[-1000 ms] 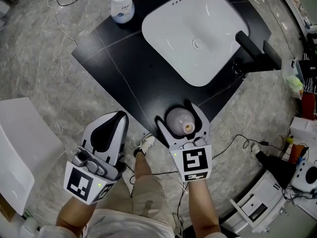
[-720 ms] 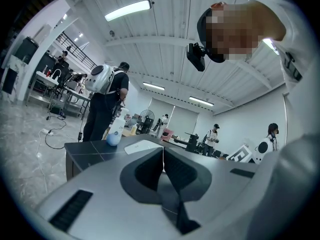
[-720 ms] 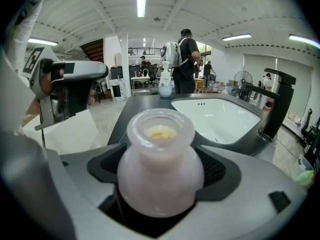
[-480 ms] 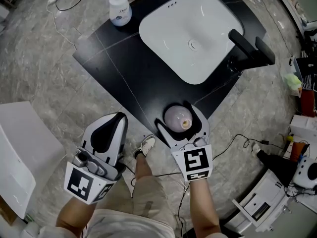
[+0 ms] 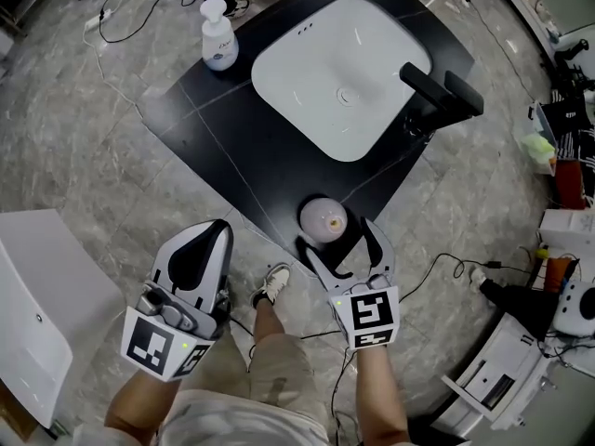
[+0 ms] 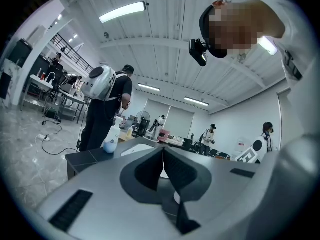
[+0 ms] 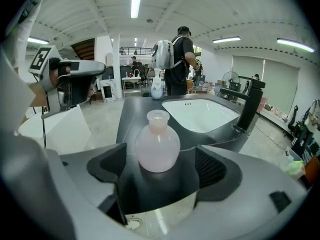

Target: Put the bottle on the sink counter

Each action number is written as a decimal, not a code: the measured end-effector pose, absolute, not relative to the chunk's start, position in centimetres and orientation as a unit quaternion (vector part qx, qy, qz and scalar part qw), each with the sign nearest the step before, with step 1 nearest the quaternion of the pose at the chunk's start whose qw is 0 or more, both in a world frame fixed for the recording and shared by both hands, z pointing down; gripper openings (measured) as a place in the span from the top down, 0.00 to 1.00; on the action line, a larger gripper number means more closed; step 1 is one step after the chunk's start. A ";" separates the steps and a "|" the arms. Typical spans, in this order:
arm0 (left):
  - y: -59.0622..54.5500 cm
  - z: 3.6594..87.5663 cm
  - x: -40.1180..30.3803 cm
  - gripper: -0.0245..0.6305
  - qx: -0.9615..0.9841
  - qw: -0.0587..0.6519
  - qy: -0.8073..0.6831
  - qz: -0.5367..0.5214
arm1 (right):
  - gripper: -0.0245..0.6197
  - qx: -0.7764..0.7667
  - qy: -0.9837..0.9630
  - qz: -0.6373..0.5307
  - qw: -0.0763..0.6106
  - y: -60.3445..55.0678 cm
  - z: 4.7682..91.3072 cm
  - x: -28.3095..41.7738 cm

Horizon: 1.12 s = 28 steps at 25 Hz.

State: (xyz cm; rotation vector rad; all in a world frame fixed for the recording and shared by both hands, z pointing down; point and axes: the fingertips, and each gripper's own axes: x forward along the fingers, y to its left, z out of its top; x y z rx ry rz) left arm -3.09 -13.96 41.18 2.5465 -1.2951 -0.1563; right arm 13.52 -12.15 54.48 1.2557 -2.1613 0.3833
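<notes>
The bottle [image 5: 323,218] stood upright on the black bench [image 5: 232,147], close to its near corner, so by my reading the placing itself was done. In the right gripper view the bottle [image 7: 158,141] showed a round pale body, a short neck and an open mouth with no cap. Whether anything was inside could not be told.

The right gripper [image 5: 337,240] sat just behind it with its jaws spread wide. The bottle lay in line with the gap, daylight on both sides and neither jaw touching it. The left gripper [image 5: 209,235] hung over the floor, well apart from the bench, its jaws pressed together on nothing [image 6: 162,151].

Farther off were the white basin [image 5: 316,72], the dark tap [image 5: 437,96] and a soap pump [image 5: 217,35] at the far corner.

The risk lay in the retreat. The bottle stood near the edge, and a skewed or sideways pull would likely brush a jaw against its round belly. That could tip it or roll it off the corner onto the floor. A straight draw back along the jaws' own line looked the safest way out
</notes>
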 end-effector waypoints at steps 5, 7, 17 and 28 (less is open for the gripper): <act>-13.2 39.2 -3.3 0.94 0.888 0.130 -0.439 -0.050 | 0.30 0.487 -0.806 0.148 0.303 -10.4 52.8 14.1; -12.7 38.2 -3.3 0.94 0.890 0.127 -0.435 -0.048 | 0.34 0.490 -0.804 0.151 0.300 -9.5 51.9 14.2; -10.4 31.8 -3.9 0.94 0.900 0.101 -0.421 -0.056 | 0.95 0.564 -0.779 0.104 0.254 -6.9 43.2 16.5; -9.4 24.4 -5.5 0.94 0.899 0.059 -0.423 -0.099 | 0.95 0.595 -0.774 0.012 0.214 -6.5 31.2 17.9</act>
